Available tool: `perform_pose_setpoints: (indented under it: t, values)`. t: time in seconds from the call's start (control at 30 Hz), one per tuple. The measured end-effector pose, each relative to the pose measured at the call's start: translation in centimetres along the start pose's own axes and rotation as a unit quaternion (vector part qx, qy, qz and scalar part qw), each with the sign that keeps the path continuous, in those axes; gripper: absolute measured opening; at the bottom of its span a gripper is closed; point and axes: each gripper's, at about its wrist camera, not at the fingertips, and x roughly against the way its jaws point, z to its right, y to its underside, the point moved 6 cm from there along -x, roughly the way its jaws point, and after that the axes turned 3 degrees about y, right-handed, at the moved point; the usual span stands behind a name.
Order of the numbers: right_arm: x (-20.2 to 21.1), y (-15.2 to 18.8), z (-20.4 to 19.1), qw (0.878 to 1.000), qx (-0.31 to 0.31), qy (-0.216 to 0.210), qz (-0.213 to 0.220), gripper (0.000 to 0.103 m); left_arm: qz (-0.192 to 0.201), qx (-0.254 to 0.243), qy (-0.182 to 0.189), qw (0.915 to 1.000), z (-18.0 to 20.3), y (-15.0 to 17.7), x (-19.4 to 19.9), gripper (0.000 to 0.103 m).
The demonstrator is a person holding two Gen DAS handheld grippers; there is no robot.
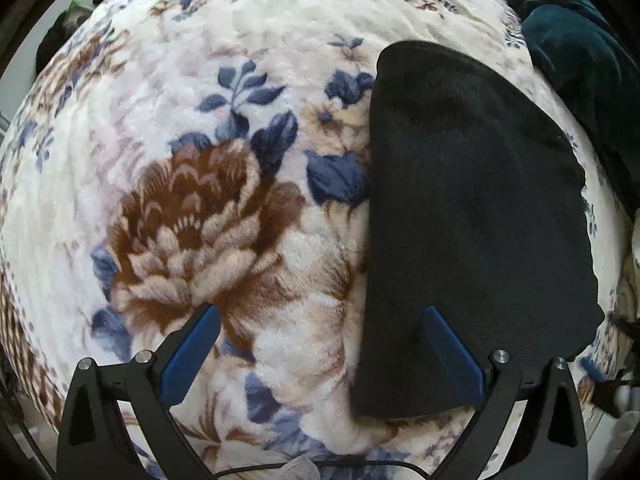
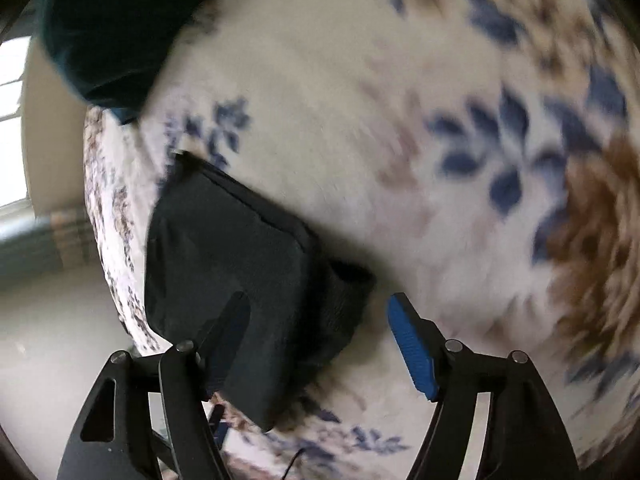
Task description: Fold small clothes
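Left gripper (image 1: 320, 344) spread wide, nothing between the blue pads (image 1: 192, 356), hovering over floral fleece blanket (image 1: 208, 208); right-hand pad over the near edge of black folded garment (image 1: 472, 208), contact not clear. Garment flat on the blanket, right of the big brown flower print (image 1: 192, 216), long straight edge on its left side, curved edge on the right, near corner reaching down between the left gripper's fingers. Beyond it, at upper right, dark teal velvet cloth (image 1: 576, 52) bunched at the blanket's edge, apart from the black garment. Thin black cable (image 1: 340, 462) along the bottom, below the gripper. Right wrist view motion-blurred: right gripper (image 2: 316, 340) also wide open, gripping nothing; left-hand finger (image 2: 232, 328) dark, over or against the black folded garment (image 2: 224, 248), cannot tell which; right-hand blue pad (image 2: 412, 348) clear of the cloth, over the floral fleece blanket (image 2: 360, 120). Garment here near the blanket's edge, layered folds showing along its upper-right side. Pale floor (image 2: 52, 320) past the edge at left. Dark teal velvet cloth (image 2: 112, 28) farther away at top left, window (image 2: 12, 120) at far left
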Motion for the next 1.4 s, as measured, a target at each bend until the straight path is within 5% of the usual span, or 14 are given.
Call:
perform_pose_setpoints:
  t: [0.17,0.2,0.23,0.3,0.43,0.47,0.5,0.57,0.67,0.8,0.93,1.07,1.23,1.4]
  values:
    - [-6.1,0.9,0.3,0.999,-0.039,0.003,-0.025,0.073,-0.001,0.006,0.002,1.0,0.4,0.1,-0.2,0.103]
    - [-6.2,0.9,-0.2,1.0,-0.027,-0.008,-0.012,0.057,0.0,0.006,0.004,1.0,0.4,0.3,-0.2,0.103]
    - [-6.0,0.9,-0.9,1.0,-0.013,-0.02,0.011,0.021,0.0,0.007,0.005,1.0,0.4,0.4,-0.2,0.103]
    - [-5.1,1.2,-2.6,0.998,0.019,-0.04,0.041,0.02,0.002,0.012,0.017,0.9998,0.3,0.5,-0.2,0.103]
    - [-2.3,1.7,-4.8,0.979,0.109,-0.154,0.075,0.019,0.003,0.02,0.055,0.9983,0.0,0.2,-0.3,0.103]
    - [-2.7,1.6,-4.2,0.979,0.121,-0.152,0.066,0.019,0.002,0.023,0.064,0.9976,-0.1,0.1,-0.3,0.103]
    - [-3.9,1.1,-2.2,0.986,0.121,-0.107,0.047,0.022,0.003,0.028,0.074,0.9969,-0.1,0.0,-0.2,0.103]
    - [-5.1,0.7,0.4,0.991,0.109,-0.075,0.018,0.04,0.008,0.037,0.102,0.994,-0.2,-0.2,0.0,0.103]
    - [-3.6,0.4,0.8,0.992,0.097,-0.084,0.013,0.051,0.017,0.043,0.151,0.9874,0.0,-1.1,0.1,0.103]
    - [-1.4,-1.2,-1.1,0.987,0.118,-0.099,0.036,0.071,0.005,0.035,0.161,0.9864,0.2,-2.9,-1.7,0.103]
    - [-2.4,-5.4,-5.4,0.973,0.219,-0.067,0.034,0.071,-0.014,0.016,0.172,0.9848,1.1,-4.2,-3.8,0.103]
    - [-6.8,-8.1,-8.8,0.963,0.265,-0.035,-0.038,0.076,-0.004,0.006,0.192,0.9813,1.6,-5.4,-4.3,0.103]
    - [-8.6,-7.2,-12.3,0.937,0.302,-0.103,-0.142,0.077,0.004,0.0,0.239,0.971,2.1,-6.1,-4.1,0.103]
    - [-10.2,-4.5,-12.5,0.912,0.342,-0.085,-0.21,0.077,0.009,0.009,0.305,0.9522,1.1,-6.6,-3.4,0.103]
